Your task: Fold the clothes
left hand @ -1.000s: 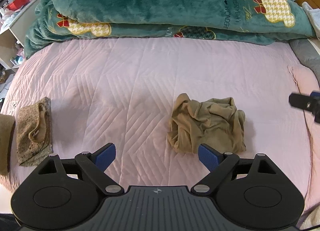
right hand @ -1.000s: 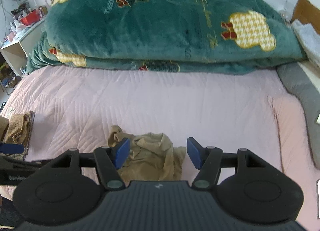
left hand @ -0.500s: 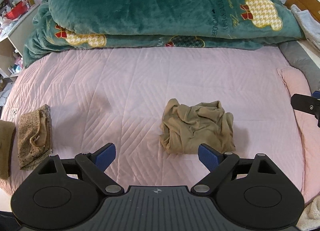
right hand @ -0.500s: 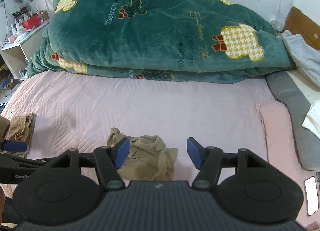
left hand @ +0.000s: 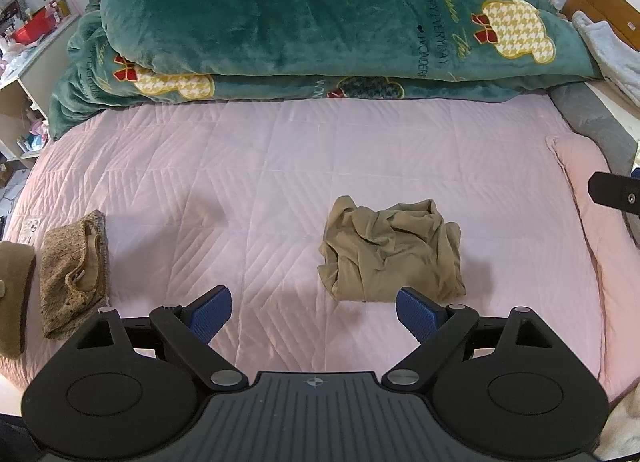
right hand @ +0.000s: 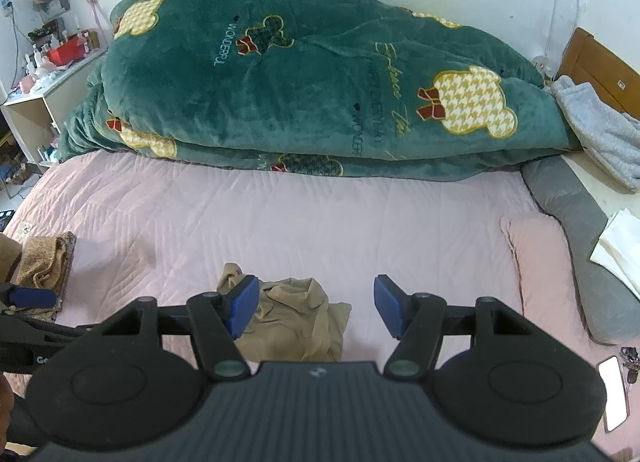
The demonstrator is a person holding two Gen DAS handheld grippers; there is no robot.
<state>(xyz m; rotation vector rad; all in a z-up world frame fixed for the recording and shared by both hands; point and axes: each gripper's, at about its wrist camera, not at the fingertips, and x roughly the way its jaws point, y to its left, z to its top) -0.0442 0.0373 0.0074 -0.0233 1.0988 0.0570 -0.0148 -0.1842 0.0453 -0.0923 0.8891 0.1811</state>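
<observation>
Both jaws stand wide apart and grip nothing. The left gripper point(left hand: 314, 312) hangs above the bed's point(left hand: 248, 165) near edge, with the crumpled tan garment point(left hand: 390, 252) ahead of its right fingertip. The garment lies bunched near the middle of the pink bed, its long axis running roughly side to side, parallel to the near edge. The right gripper point(right hand: 314, 308) hovers with its left fingertip over the garment. A folded knit piece point(left hand: 74, 276) lies at the left edge. A green quilt point(right hand: 320, 89) is heaped along the far edge.
</observation>
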